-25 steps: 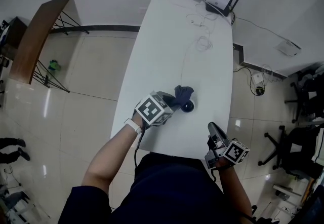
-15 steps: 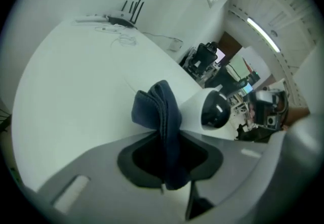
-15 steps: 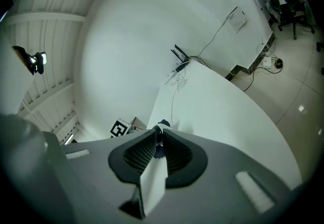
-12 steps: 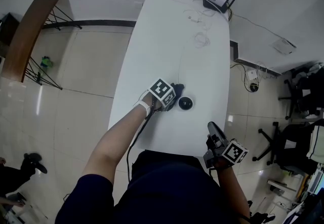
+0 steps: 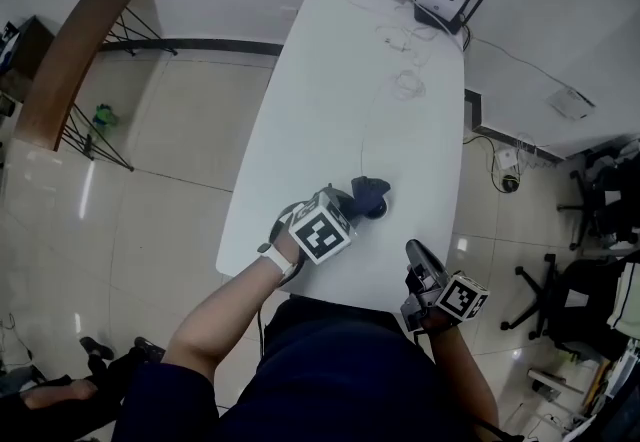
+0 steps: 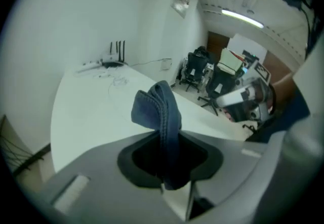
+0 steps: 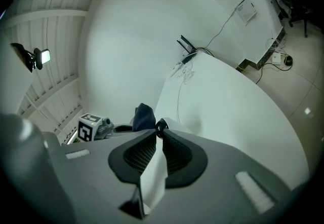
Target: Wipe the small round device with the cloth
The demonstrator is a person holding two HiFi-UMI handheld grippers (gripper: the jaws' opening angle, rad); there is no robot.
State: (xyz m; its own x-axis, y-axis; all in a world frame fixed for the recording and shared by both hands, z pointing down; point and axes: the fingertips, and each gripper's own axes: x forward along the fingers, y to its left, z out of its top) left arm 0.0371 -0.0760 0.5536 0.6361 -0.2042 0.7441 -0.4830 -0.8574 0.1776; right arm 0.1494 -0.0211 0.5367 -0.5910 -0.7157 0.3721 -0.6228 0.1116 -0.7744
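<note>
Cloth (image 6: pixel 159 111) is sitting pinched in the left claw (image 6: pixel 163 139), its free fold pressing on the small round device (image 5: pixel 373 213) near the desk's (image 5: pixel 330 80) front edge. Right claw (image 7: pixel 158 139) is hovering closed and empty. Risk: nothing is bracing the device, so a firm wiping push is likely to slide it.

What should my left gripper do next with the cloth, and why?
Probably sweep the cloth across the small round device in a short stroke: the left gripper is shut on the cloth, which sits right over the device.
</note>
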